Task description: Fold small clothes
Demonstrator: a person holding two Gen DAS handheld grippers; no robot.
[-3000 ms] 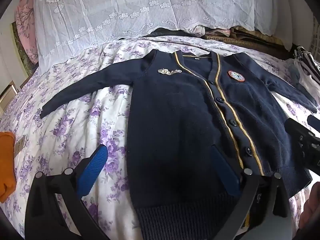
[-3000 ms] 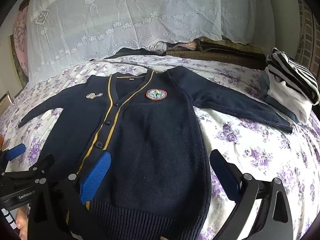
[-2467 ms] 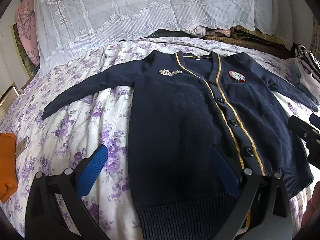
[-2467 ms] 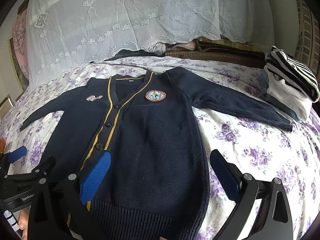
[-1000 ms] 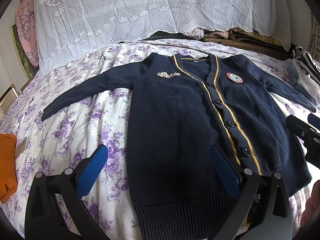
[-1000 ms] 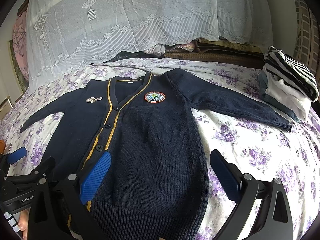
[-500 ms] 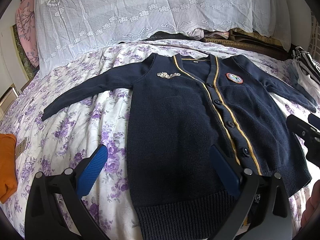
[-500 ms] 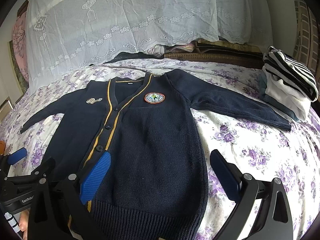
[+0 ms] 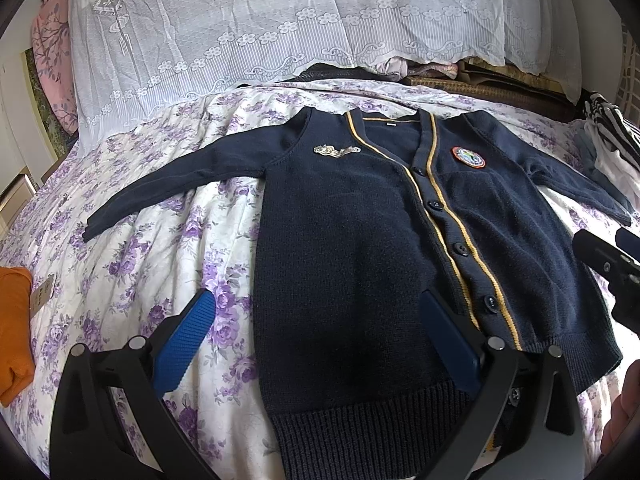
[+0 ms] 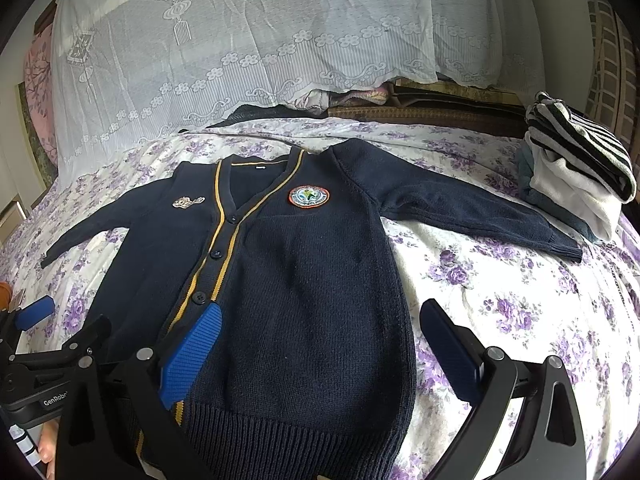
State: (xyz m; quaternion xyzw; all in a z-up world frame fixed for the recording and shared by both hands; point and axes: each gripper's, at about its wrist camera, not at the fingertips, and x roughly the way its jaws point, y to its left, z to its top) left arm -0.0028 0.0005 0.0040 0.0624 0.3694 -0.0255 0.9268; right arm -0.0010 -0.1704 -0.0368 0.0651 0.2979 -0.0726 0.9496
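Observation:
A small navy cardigan (image 9: 360, 248) (image 10: 312, 264) with yellow trim, dark buttons and a round chest badge (image 10: 308, 197) lies flat and buttoned on the floral bedsheet (image 9: 140, 248), both sleeves spread out sideways. My left gripper (image 9: 316, 332) hovers open above the cardigan's lower left part, near the ribbed hem. Over the lower right part hangs my right gripper (image 10: 320, 344), also open, nothing between its blue pads. Each gripper shows at the edge of the other's view.
A stack of folded clothes (image 10: 580, 168), striped on top, sits at the bed's right edge beyond the right sleeve. An orange cloth (image 9: 14, 332) lies at the left edge. A white lace cover (image 9: 280, 20) drapes over the pile at the head of the bed.
Both grippers have drawn back and risen a little from the cardigan over the three seconds; the cardigan itself has not moved. Both stay open.

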